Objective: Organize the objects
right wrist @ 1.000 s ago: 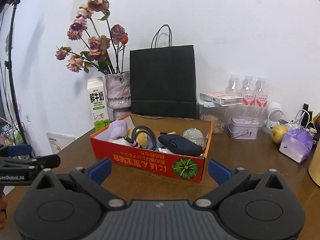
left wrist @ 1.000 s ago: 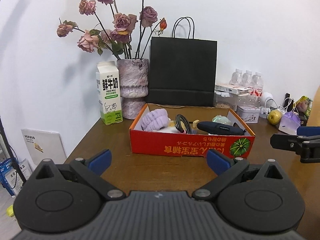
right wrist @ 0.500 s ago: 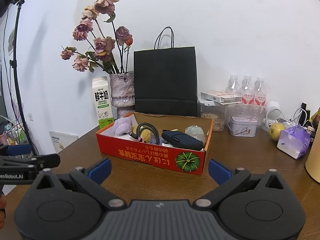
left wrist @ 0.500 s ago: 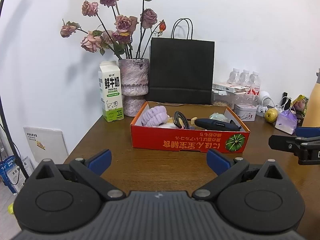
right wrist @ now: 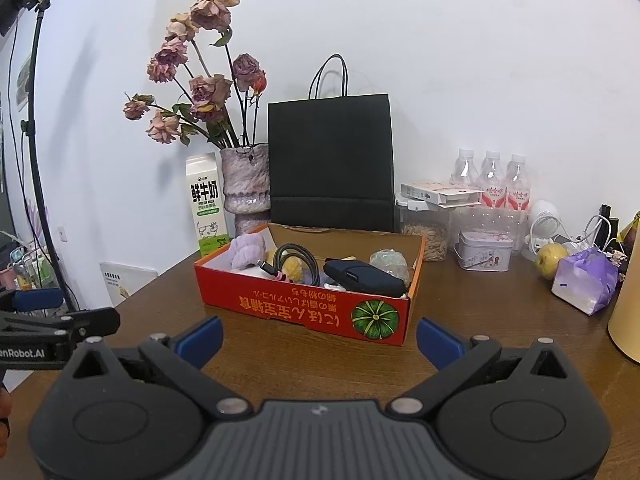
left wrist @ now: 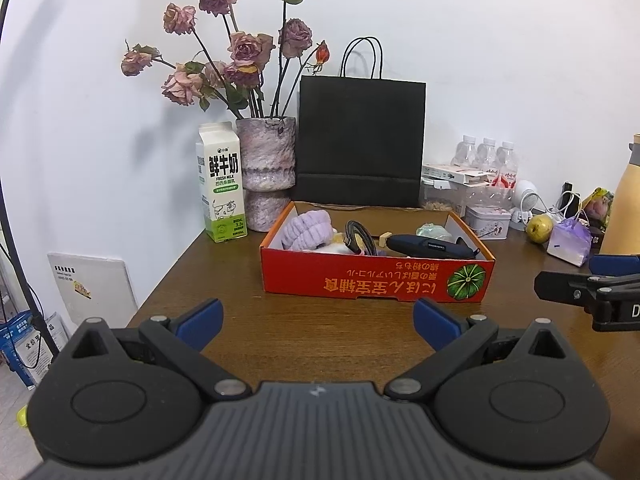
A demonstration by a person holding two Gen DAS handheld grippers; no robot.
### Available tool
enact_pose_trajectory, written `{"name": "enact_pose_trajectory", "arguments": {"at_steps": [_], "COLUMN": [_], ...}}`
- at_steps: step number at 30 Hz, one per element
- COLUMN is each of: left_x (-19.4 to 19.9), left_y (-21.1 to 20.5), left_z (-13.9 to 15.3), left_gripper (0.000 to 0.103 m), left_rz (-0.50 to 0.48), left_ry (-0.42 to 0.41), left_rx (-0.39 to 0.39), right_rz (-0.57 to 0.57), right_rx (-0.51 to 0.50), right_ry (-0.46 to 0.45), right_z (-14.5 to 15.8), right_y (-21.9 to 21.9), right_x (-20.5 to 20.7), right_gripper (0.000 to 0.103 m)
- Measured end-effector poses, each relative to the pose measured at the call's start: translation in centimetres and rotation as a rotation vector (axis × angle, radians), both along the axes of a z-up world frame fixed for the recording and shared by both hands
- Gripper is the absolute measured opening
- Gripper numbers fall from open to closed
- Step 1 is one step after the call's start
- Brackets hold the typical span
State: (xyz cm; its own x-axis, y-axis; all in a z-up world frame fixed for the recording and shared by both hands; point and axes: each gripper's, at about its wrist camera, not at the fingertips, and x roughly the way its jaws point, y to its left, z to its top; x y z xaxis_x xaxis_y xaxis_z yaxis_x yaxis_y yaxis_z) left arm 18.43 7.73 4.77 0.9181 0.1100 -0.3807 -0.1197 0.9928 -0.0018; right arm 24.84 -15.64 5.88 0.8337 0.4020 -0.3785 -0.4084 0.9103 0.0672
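We hold our left gripper (left wrist: 318,320) and right gripper (right wrist: 318,334) low over the wooden table (left wrist: 320,332), both spread wide with nothing between the blue fingertips, both facing the red cardboard box (left wrist: 376,276) from a little way back.

Reading the box from left to right: a lilac knitted roll (left wrist: 306,230), a coiled dark cable (left wrist: 360,236), a dark zip case (left wrist: 428,246) lying flat, and a pale green bundle (left wrist: 434,231) at the far right corner. With these already inside and the tabletop before the box bare, we judge the tidying to be close to done; whether the loose things at the right still belong to it, we cannot tell.

Along the back stand a milk carton (left wrist: 220,184), a vase of dried roses (left wrist: 266,172) and a black paper bag (left wrist: 360,144). Further right sit water bottles (left wrist: 488,158), a small tin (left wrist: 488,222), a yellow pear (left wrist: 539,228) and a purple pouch (left wrist: 568,240). The wall behind is plain white.
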Motion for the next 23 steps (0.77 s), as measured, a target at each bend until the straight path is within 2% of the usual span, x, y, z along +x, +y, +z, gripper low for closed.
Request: {"name": "enact_pose_trajectory", "arguments": {"at_steps": [23], "left_x": [-0.8], "left_y": [-0.3], "left_z": [-0.5], "left_gripper": [0.103], "left_rz": [-0.017], "left_ry": [0.024], "left_rx": [-0.004], "right_rz": [-0.004], "right_rx": [-0.003], "right_ry": [0.005], "right_z": [-0.6], "right_y": [-0.4], "right_x": [-1.1], "right_gripper": [0.103]}}
